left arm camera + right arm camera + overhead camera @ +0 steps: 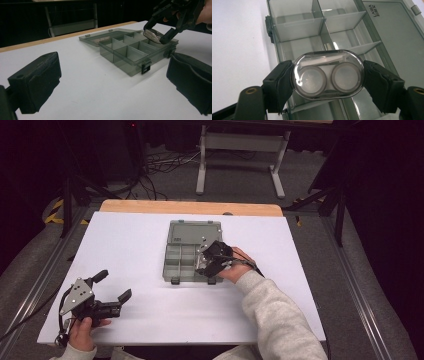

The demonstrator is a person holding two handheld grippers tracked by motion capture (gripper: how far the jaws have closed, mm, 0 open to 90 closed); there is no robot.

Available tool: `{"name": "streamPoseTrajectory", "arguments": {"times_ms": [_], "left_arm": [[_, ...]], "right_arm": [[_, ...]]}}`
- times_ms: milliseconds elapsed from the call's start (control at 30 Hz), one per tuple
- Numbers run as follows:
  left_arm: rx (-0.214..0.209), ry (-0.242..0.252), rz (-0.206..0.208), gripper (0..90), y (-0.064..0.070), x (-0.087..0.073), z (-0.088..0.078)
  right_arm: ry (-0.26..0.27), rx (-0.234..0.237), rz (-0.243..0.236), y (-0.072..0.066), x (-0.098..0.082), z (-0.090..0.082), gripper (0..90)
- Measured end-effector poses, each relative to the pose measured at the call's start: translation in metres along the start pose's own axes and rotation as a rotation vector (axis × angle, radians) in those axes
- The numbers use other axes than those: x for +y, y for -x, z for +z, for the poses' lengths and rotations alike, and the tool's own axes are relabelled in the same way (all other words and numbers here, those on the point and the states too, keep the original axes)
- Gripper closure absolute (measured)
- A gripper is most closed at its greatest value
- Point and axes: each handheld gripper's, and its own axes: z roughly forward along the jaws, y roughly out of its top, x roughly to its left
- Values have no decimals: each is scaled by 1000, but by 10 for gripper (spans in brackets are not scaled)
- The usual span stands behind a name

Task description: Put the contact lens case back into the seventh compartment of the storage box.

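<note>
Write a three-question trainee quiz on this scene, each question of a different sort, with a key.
1. True or false: the organizer box has its lid shut.
2. What does the right tool hold? A) a screwdriver B) a clear oval case with two round wells C) nothing
3. Fill in: the left tool is ____ and holds nothing, resting over the white table apart from the box.

Key
1. False; the lid lies open beyond the compartments.
2. B; it is clamped by its two ends above the box.
3. open

Overhead and gripper views (close) share organizer box [192, 251].
</note>
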Motion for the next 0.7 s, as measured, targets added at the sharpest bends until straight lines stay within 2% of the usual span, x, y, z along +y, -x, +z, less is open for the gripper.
{"name": "streamPoseTrajectory", "arguments": {"times_ms": [700], "left_arm": [[-1,0,4,3,0,0,0]], "right_arm": [[-21,14,-10,-1,-1,6,265]]}}
